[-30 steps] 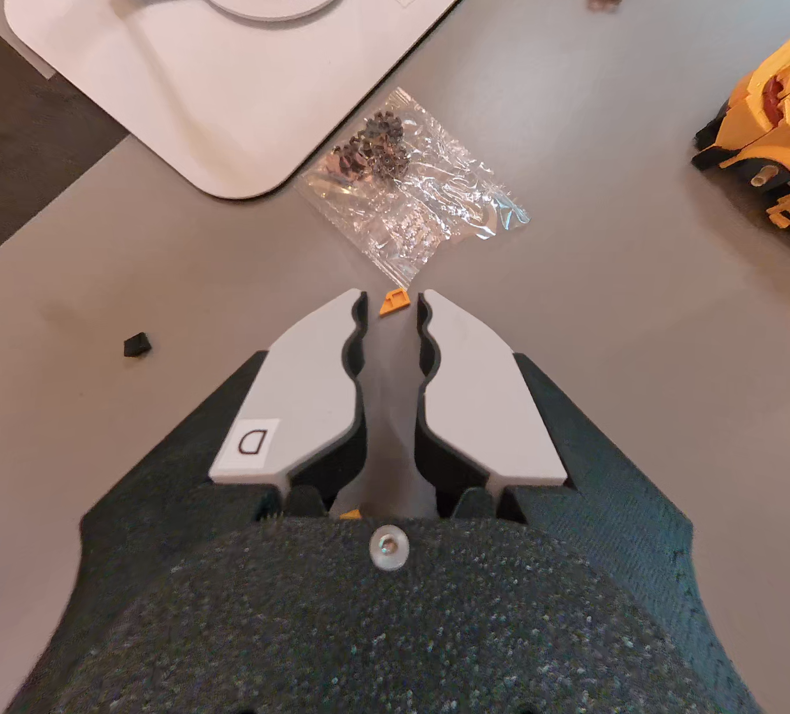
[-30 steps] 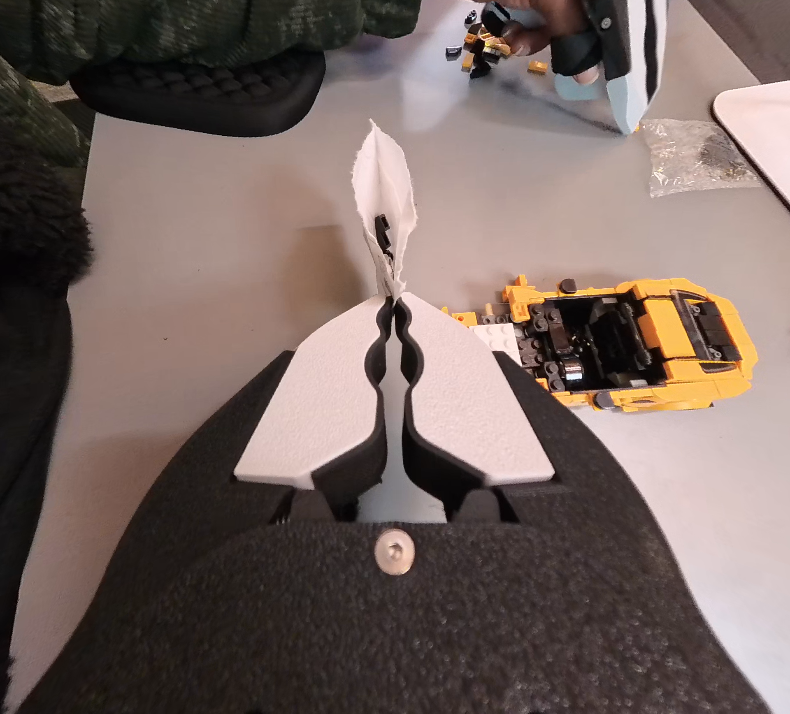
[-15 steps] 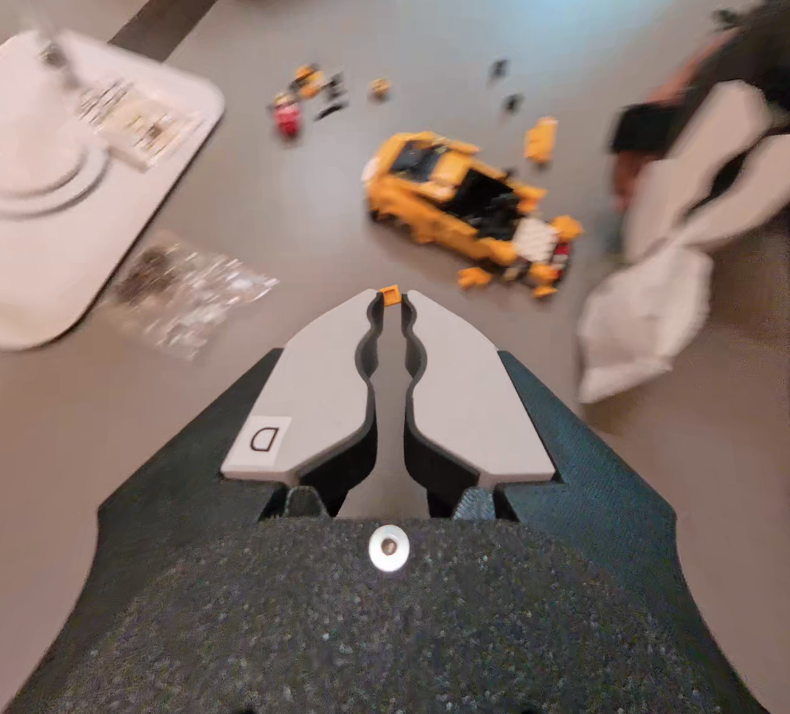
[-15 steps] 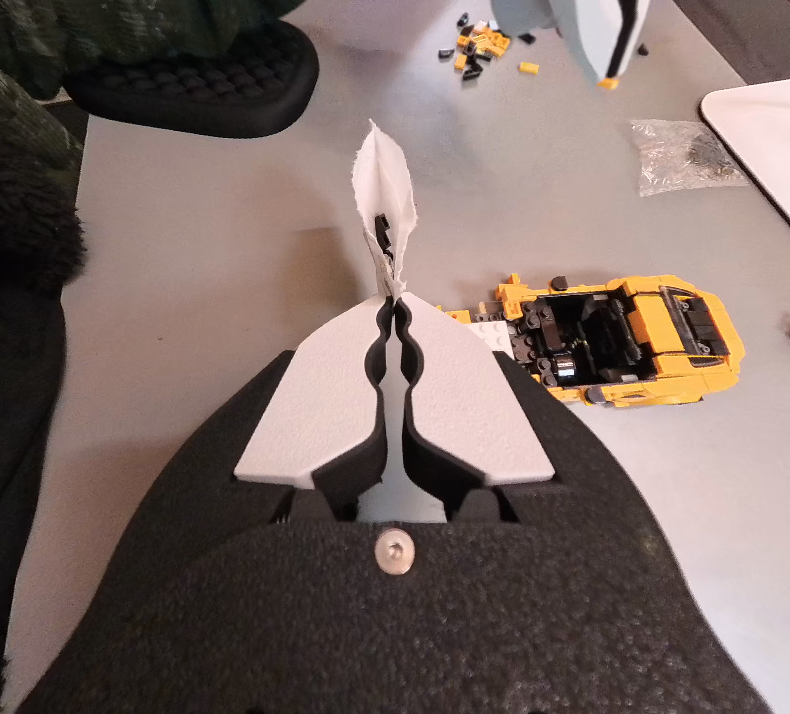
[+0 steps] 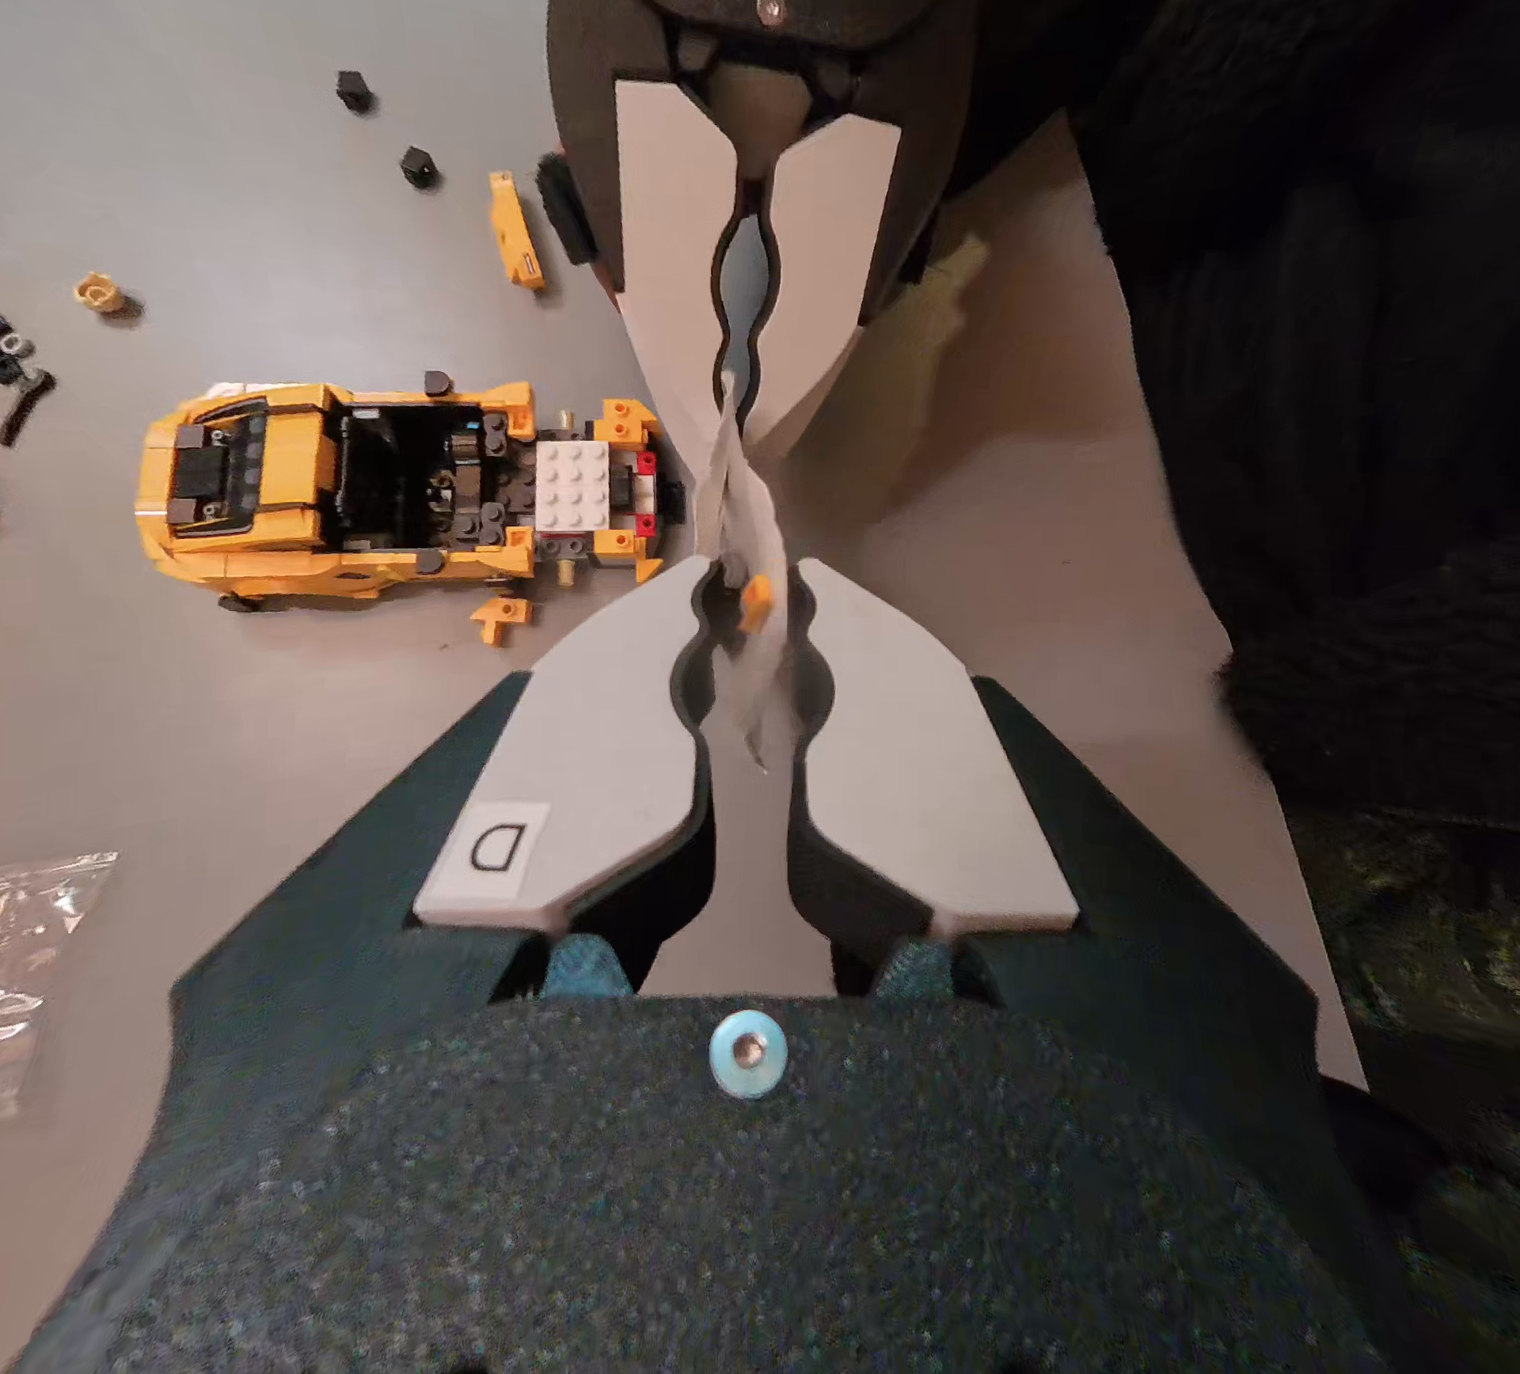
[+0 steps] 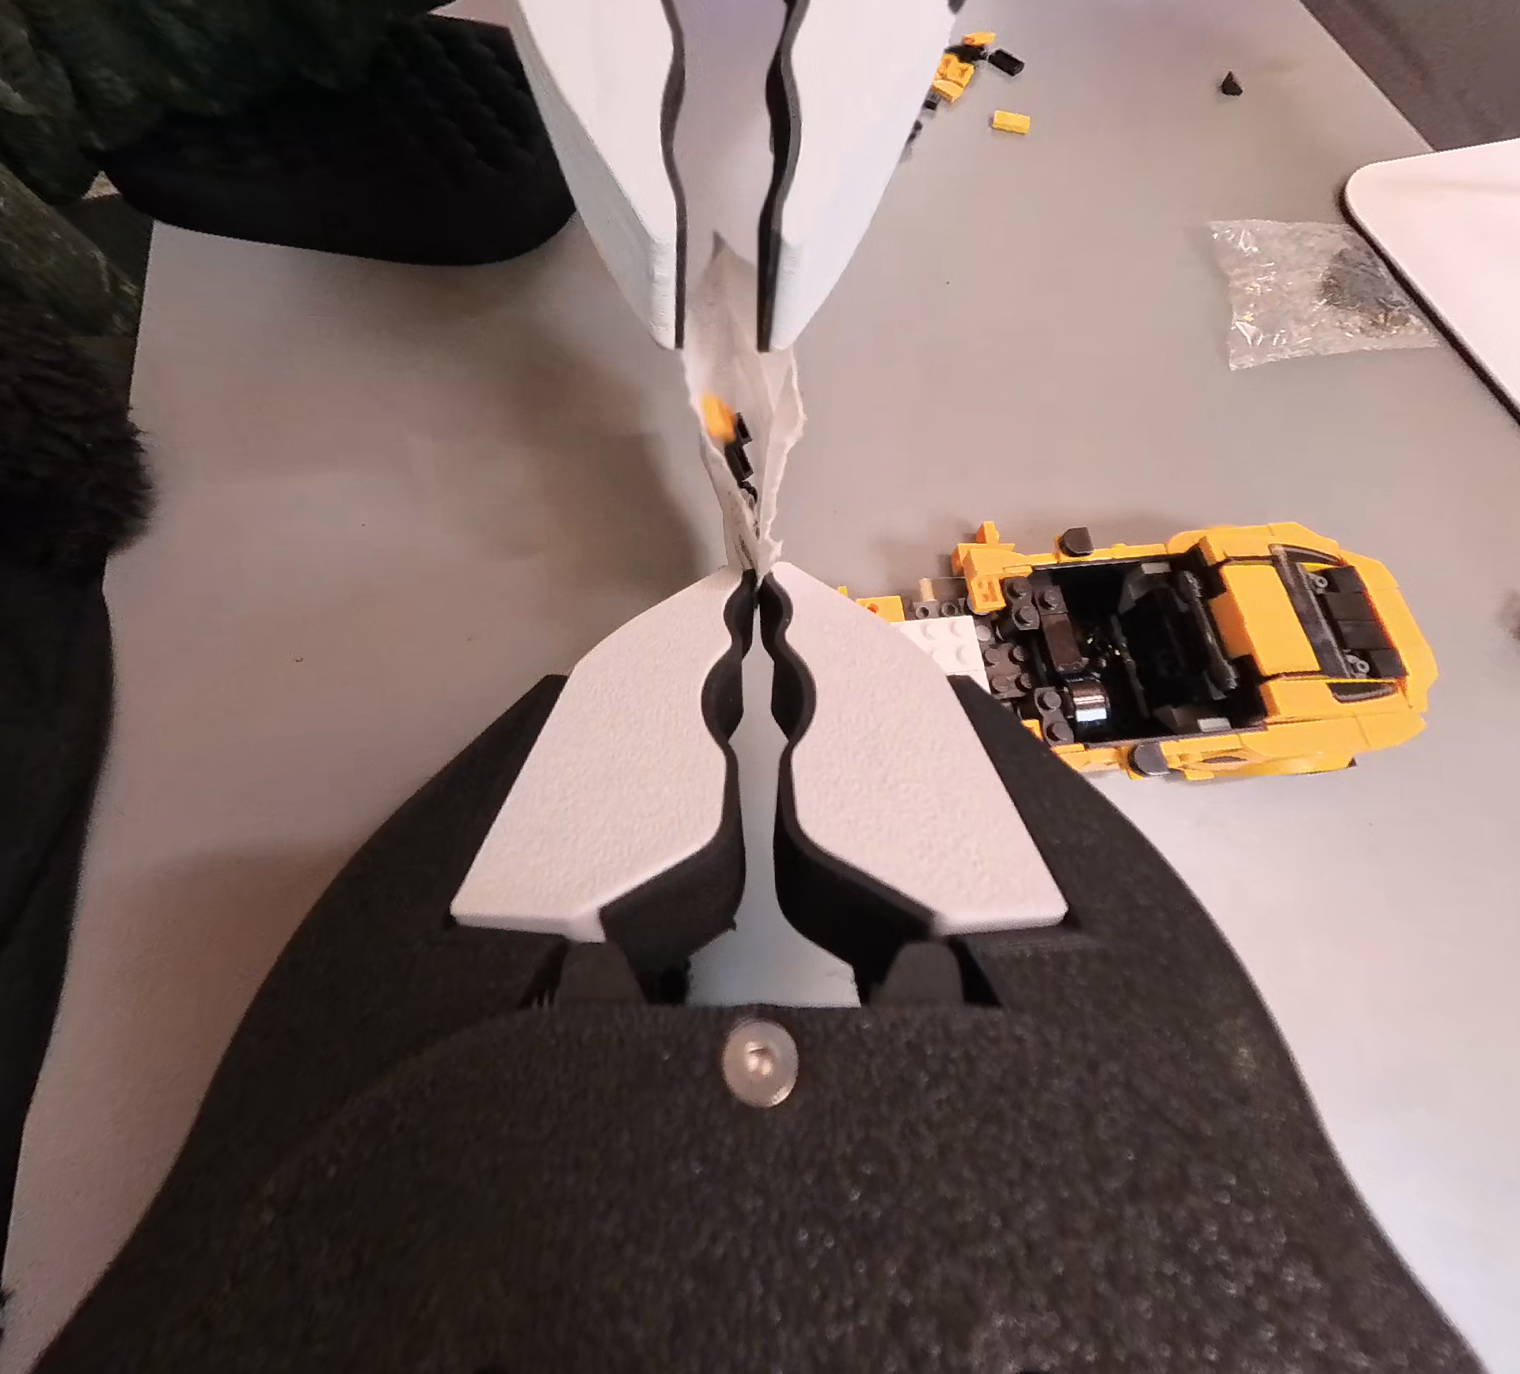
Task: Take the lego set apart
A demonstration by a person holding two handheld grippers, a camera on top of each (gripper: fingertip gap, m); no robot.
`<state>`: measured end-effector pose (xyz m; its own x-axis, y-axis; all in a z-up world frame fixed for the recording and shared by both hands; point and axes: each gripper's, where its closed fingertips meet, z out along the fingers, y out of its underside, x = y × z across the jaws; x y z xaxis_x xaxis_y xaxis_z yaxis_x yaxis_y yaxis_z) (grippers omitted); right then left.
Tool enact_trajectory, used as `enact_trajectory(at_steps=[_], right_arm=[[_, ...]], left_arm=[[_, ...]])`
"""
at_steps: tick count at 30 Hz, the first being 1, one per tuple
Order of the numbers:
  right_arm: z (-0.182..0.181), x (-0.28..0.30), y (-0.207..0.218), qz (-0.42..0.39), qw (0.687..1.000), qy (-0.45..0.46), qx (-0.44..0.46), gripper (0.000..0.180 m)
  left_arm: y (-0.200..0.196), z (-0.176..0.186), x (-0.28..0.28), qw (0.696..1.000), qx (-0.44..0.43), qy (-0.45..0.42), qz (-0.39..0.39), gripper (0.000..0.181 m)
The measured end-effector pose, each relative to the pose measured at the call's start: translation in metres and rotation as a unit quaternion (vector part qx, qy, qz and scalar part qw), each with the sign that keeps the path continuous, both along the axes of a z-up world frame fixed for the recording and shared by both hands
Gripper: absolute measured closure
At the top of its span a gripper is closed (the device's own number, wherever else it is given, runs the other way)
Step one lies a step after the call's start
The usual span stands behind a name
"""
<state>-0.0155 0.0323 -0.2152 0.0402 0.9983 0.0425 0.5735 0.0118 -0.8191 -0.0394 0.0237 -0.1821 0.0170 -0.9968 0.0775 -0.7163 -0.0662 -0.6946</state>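
The right hand-held gripper (image 6: 757, 578) pinches the white bag (image 6: 744, 430); the left hand-held gripper (image 5: 748, 578), jaws apart, drops an orange piece (image 5: 755, 598) into its mouth.

A grey table (image 6: 411, 512) carries the half-stripped yellow lego car (image 6: 1151, 660). Beyond the car lie scattered yellow and black bricks (image 6: 970, 76), a clear plastic bag (image 6: 1308, 290) and a white board's corner (image 6: 1448, 224).
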Motion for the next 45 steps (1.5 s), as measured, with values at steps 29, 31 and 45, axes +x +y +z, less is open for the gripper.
enact_trajectory(at_steps=[29, 31, 45], right_arm=[[-0.001, 0.000, -0.003, 0.005, 1.000, 0.000, -0.005, 0.179], [-0.001, 0.000, -0.003, 0.006, 1.000, 0.000, -0.005, 0.179], [-0.002, 0.000, -0.002, 0.005, 1.000, -0.003, -0.004, 0.179]], left_arm=[[0.133, -0.087, -0.220, 0.884, -0.030, 0.110, 0.453, 0.155], [0.137, -0.088, -0.219, 0.882, -0.024, 0.105, 0.458, 0.162], [0.046, 0.011, -0.053, 0.990, -0.010, -0.081, 0.113, 0.173]])
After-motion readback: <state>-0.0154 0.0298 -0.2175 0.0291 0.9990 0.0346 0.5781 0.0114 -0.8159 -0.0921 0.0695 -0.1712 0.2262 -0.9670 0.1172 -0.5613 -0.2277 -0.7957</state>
